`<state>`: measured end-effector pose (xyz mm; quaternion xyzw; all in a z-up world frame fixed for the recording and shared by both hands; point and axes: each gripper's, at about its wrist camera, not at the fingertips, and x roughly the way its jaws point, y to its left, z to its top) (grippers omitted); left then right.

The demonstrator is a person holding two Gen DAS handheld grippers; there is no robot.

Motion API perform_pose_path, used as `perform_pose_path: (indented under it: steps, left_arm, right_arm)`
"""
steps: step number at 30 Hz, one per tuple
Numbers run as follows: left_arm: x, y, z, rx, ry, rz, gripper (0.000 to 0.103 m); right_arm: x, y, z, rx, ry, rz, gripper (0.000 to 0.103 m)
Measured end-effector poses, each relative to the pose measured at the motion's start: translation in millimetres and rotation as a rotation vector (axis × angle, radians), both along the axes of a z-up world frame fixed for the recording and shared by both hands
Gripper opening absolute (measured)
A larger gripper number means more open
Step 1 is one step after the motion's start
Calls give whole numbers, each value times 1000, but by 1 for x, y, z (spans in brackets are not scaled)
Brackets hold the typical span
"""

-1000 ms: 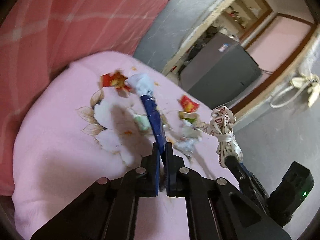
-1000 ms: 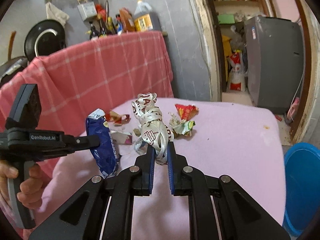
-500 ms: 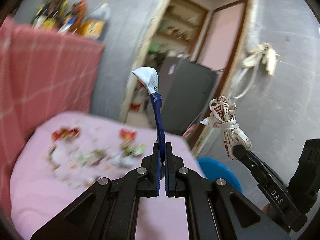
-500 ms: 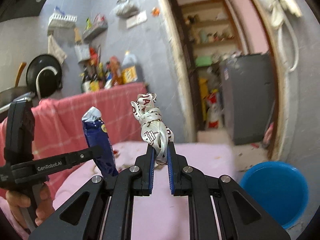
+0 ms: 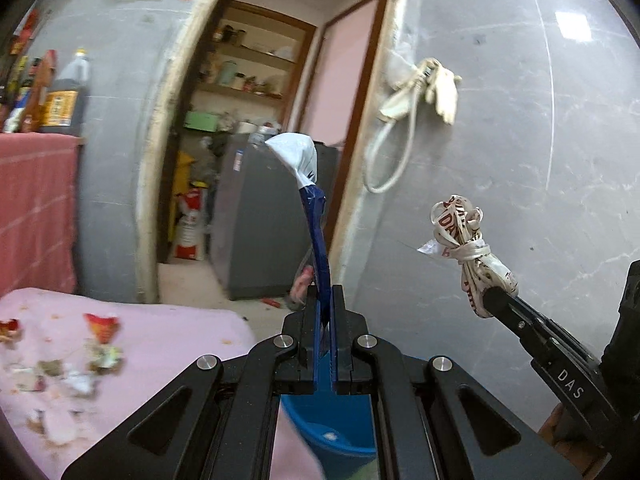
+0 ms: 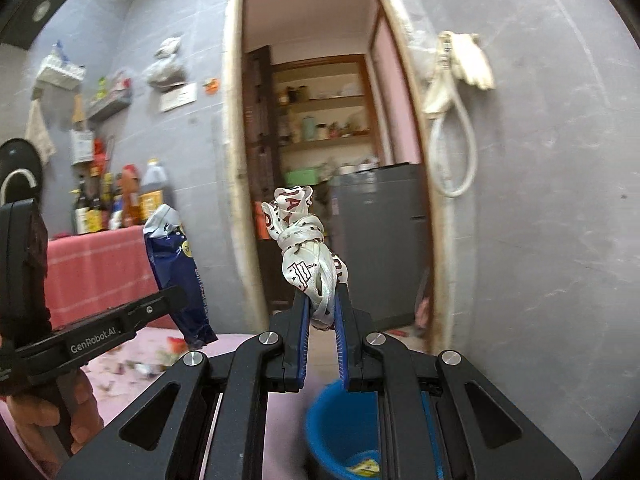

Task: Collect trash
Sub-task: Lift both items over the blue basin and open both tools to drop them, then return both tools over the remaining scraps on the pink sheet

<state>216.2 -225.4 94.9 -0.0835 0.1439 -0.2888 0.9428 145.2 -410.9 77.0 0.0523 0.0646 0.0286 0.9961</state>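
Note:
My left gripper [image 5: 325,300] is shut on a blue snack wrapper [image 5: 316,216] with a white torn top, held upright in the air. The wrapper also shows in the right wrist view [image 6: 180,276]. My right gripper [image 6: 323,312] is shut on a knotted white plastic bag with red print [image 6: 308,256]; it also shows in the left wrist view [image 5: 464,248]. A blue bucket [image 6: 340,432] stands on the floor just below both grippers, also in the left wrist view [image 5: 332,432], with a scrap inside. More scraps [image 5: 100,324] lie on the pink-covered table [image 5: 160,336].
A doorway with shelves and a grey fridge [image 5: 256,232] lies ahead. A red-cloth counter [image 6: 96,272] with bottles stands at the left. A hose and cloth hang on the grey wall [image 5: 520,160] at the right.
Both grippers have swung up and to the right, away from the pink table, carrying the blue wrapper and the knotted bag. The blue bucket now lies directly below them.

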Motion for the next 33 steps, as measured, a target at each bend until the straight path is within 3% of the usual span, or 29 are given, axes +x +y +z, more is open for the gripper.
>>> perform_pose_path:
  steps: [7, 15, 26, 29, 31, 33]
  left_arm:
    - [30, -52, -25, 48, 95, -79, 2]
    - [63, -61, -53, 37, 238, -157, 2]
    - [86, -82, -76, 123, 328, -158, 2]
    - [94, -87, -85, 144, 376, -153, 10]
    - [95, -85, -90, 140, 394, -148, 28]
    - [98, -82, -93, 127, 408, -137, 29]
  right_arm:
    - [19, -46, -35, 70, 96, -80, 10]
    - [29, -63, -68, 130, 169, -102, 10]
    - [49, -73, -95, 183, 262, -118, 16]
    - [54, -77, -102, 207, 290, -118, 24]
    - [57, -79, -106, 217, 302, -115, 26]
    - [57, -81, -109, 223, 315, -113, 26]
